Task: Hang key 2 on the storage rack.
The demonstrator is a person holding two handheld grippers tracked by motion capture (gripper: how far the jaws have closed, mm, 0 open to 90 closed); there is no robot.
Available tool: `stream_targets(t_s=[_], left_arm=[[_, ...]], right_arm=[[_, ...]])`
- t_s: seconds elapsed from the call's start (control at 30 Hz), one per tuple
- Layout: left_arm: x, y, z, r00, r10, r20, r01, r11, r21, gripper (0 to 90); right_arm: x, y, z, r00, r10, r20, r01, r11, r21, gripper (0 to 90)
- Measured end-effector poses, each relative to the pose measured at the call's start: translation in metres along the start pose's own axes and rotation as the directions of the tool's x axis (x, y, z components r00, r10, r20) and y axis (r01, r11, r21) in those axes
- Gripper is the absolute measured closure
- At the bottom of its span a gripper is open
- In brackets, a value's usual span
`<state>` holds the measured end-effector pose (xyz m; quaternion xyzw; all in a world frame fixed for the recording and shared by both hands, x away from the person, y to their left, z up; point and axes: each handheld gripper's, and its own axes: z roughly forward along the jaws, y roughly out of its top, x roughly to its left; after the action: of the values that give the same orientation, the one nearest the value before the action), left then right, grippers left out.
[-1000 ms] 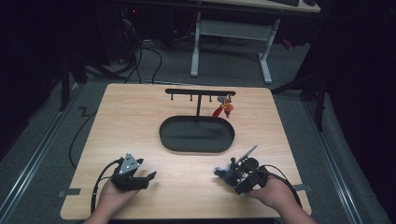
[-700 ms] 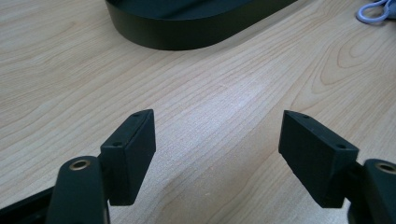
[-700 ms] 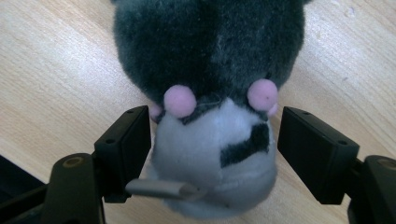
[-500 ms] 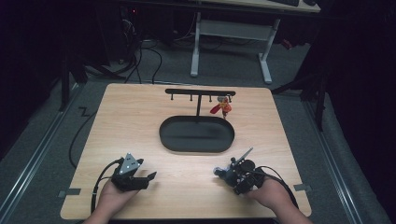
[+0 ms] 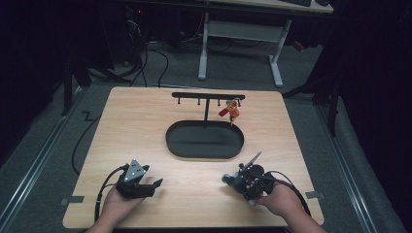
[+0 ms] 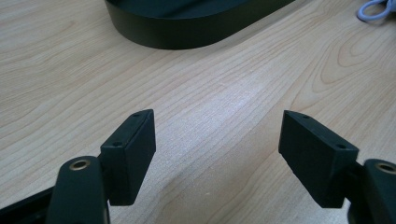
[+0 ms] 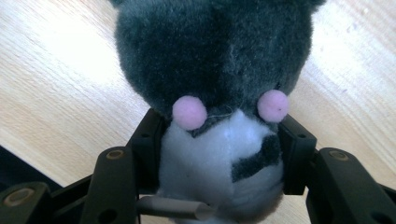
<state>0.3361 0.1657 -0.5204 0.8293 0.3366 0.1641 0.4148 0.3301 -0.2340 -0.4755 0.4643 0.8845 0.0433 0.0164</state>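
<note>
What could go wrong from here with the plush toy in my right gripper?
1. The right gripper, whose jaws have just been closing, pinches the plush toy only at its white lower part; the bigger grey part juts out beyond the jaws, so it may sag or slip when lifted.
2. A keychain already hangs from the rack over the black tray; a careless approach might knock it.

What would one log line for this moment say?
right gripper: jaws just closing, pressing plush toy | left gripper: open over table | tray: bare
</note>
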Motion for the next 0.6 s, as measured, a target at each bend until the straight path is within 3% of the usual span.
stream_targets(t_s=[0.6], left_arm=[[0.0, 0.0, 0.0, 1.0, 0.0, 0.0, 0.0, 1.0, 0.002, 27.8]], right_arm=[[-0.001, 0.016, -0.037, 0.9996, -0.004, -0.029, 0.003, 1.0, -0.017, 46.8]])
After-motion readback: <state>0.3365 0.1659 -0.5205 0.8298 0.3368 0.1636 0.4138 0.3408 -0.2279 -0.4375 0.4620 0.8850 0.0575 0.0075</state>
